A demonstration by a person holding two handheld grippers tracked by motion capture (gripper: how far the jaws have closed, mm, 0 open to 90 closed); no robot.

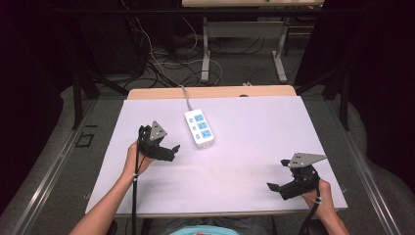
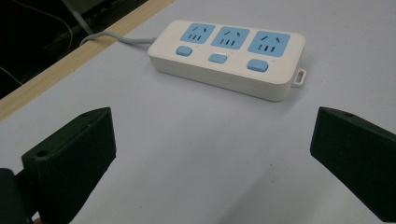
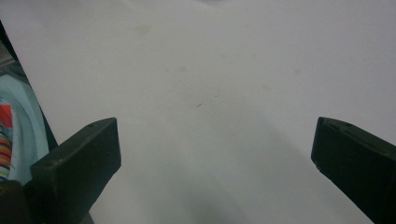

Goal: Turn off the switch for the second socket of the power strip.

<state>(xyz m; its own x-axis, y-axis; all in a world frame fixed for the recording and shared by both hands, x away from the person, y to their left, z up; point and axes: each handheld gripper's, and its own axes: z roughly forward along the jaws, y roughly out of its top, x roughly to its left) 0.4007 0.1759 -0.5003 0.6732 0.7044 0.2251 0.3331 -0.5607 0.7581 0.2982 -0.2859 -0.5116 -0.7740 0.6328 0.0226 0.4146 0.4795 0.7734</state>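
**A:** High view first: the power strip (image 1: 199, 128) sits on the white table (image 1: 244, 196), toward the far edge, cord (image 1: 186, 97) running off the back. The left gripper (image 1: 169, 152) hovers just beside the strip's near-left side, jaws spread apart, nothing in them. The right gripper (image 1: 276, 188) is well apart from the strip, down at the near-right, also spread wide and empty.

**B:** And the left gripper view?

**A:** The strip (image 2: 229, 56) is dead ahead past the jaws, lying slantwise, three blue sockets (image 2: 230, 37) up, not touching either jaw. My worry: it lies crosswise, and the smooth casing could skid or pivot on the cord if one jaw lands first.

**B:** Right gripper view?

**A:** Jaws wide open over bare table (image 3: 210, 93) on the strip's near side. If it swings in late, the strip has nothing bracing it, I'd guess.
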